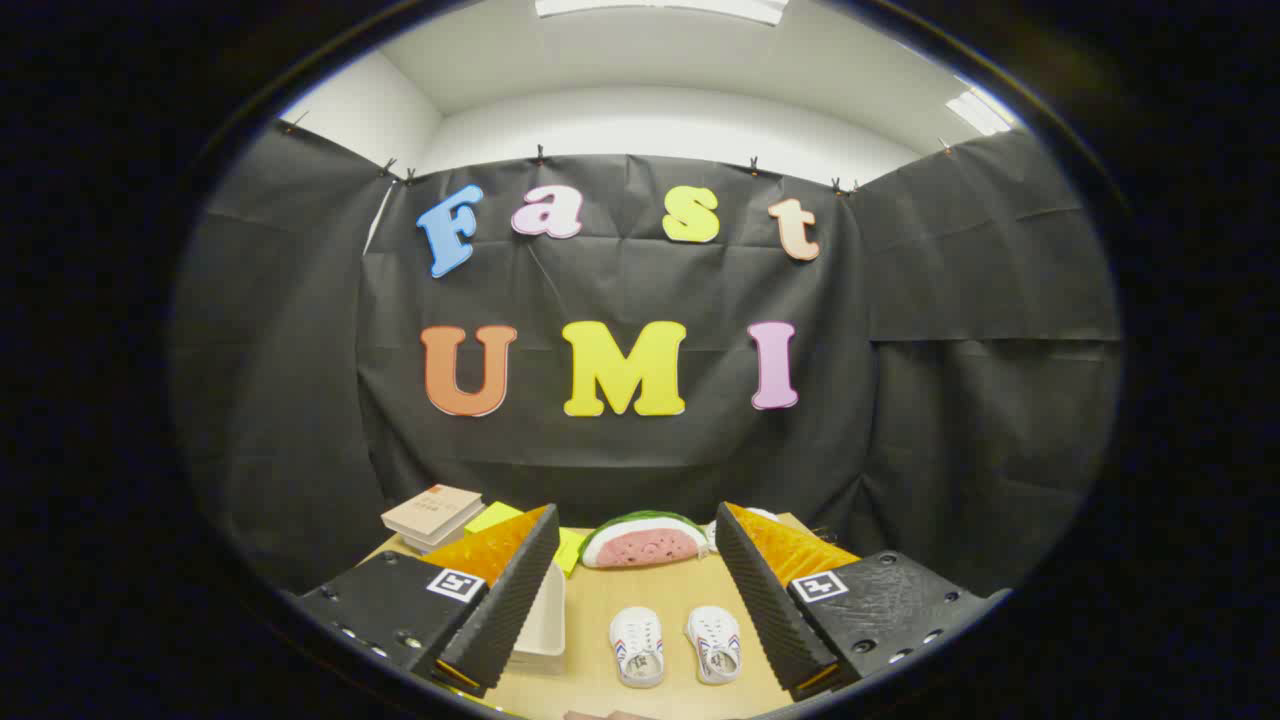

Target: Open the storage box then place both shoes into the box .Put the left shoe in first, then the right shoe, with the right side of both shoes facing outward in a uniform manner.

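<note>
Gripper (637, 590): fingers spread wide, nothing between them, held above the table (660, 590). Shoes, one pair, white with striped sides: left-hand shoe (637, 646) and right-hand shoe (714, 643) lay side by side on the table between the fingers, close together but apart, soles down. Judged light, soft canvas uppers over a stiffer rubber sole; likely to crush a little under squeeze, so a hold across the heel or the sole's sides looked soundest. Box (540, 625): pale, shallow, just left of the shoes and partly hidden behind the left finger; whether its lid was on could not be told. Beyond the fingers: watermelon-slice toy (642, 540), books (433, 515), yellow sheet (570, 547) at the table's far side, well apart from the shoes. Nothing stood between fingers and shoes.
</note>
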Motion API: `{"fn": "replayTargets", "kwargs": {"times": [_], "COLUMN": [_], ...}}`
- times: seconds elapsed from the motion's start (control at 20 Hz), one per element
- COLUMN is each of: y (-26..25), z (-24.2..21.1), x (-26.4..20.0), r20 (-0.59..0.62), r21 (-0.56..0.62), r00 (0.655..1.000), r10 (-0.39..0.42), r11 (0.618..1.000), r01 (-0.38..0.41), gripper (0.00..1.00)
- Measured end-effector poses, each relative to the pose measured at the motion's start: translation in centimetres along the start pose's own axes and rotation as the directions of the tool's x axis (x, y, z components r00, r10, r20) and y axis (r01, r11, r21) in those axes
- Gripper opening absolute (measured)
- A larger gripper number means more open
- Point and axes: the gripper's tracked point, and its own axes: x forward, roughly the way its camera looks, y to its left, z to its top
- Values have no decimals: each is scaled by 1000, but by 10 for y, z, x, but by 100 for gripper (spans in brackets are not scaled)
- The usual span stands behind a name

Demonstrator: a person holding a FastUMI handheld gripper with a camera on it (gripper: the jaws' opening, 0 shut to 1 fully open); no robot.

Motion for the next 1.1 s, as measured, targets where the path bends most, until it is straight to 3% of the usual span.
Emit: {"fn": "replayTargets", "kwargs": {"times": [0.8,1.1], "y": [13,26], "z": [-14,-37], "x": [-4,20], "r20": [-37,-108], "r21": [14,64], "r00": [999,992], "r10": [6,68], "r11": [1000,996], "r01": [-5,-61], "gripper": [95,95]}}
